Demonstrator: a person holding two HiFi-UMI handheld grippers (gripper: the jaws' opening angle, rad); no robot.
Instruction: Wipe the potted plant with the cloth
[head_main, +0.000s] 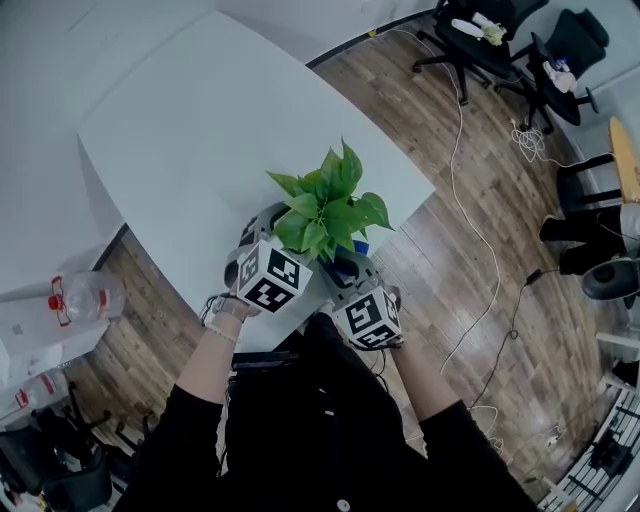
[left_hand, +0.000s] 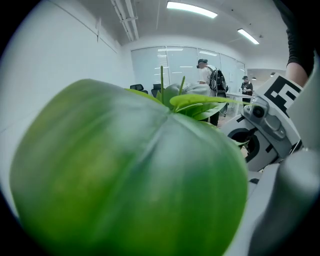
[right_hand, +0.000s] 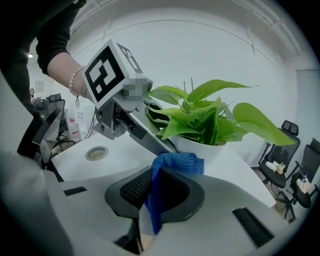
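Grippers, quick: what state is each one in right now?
Left gripper: looks open, with a leaf right across its view.
Right gripper: shut on the blue cloth.

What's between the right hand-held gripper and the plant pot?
The blue cloth, clamped in the right hand-held gripper, with its bunched end sticking out toward the white pot. The right gripper view shows this; whether cloth and pot touch is unclear.

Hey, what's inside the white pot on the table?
Green leaves rise out of the white pot and spill over its rim. Whatever fills the pot lower down is hidden by the foliage and the rim.
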